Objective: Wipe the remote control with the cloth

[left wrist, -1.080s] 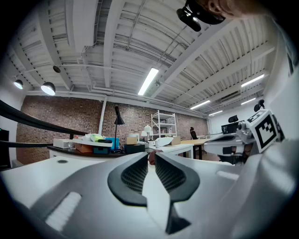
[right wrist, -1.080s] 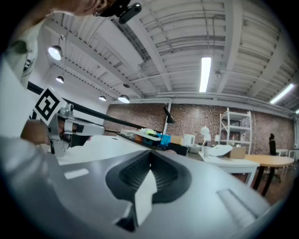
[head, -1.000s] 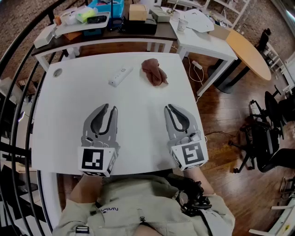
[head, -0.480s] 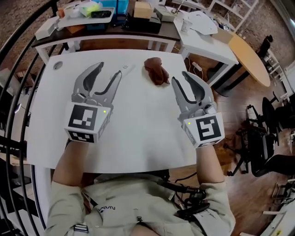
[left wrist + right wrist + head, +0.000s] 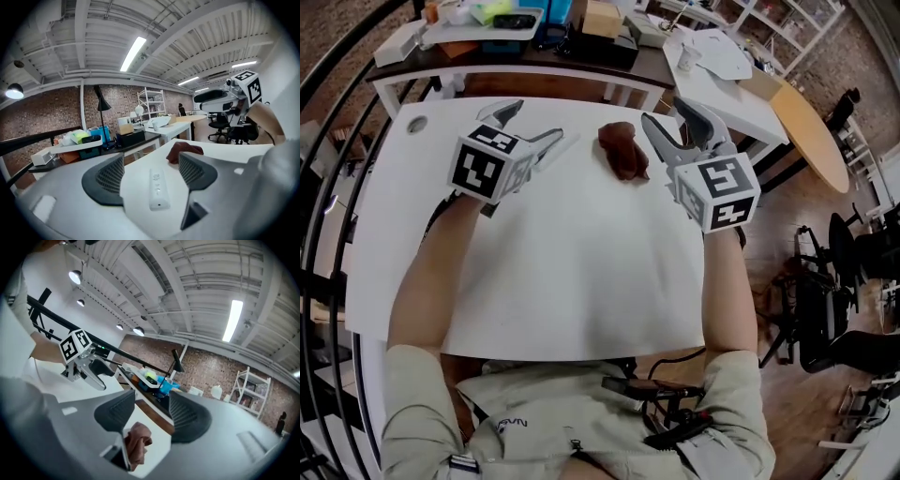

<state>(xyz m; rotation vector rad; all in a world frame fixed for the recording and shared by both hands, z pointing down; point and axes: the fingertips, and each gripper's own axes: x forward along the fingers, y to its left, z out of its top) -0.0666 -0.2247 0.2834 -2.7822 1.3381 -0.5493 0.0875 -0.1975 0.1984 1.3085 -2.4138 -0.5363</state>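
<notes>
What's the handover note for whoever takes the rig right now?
Left gripper: open, jaws just been opening, remote control lined up between them, ungripped.
Right gripper: open, jaws just been opening, cloth just ahead, ungripped.
Both things lie apart at the far side of the table.
Done: nothing yet.
Left to do: grip both, wipe the remote control.

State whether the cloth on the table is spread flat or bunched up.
Bunched up: the cloth sits as a crumpled reddish-brown heap on the white table.
</notes>
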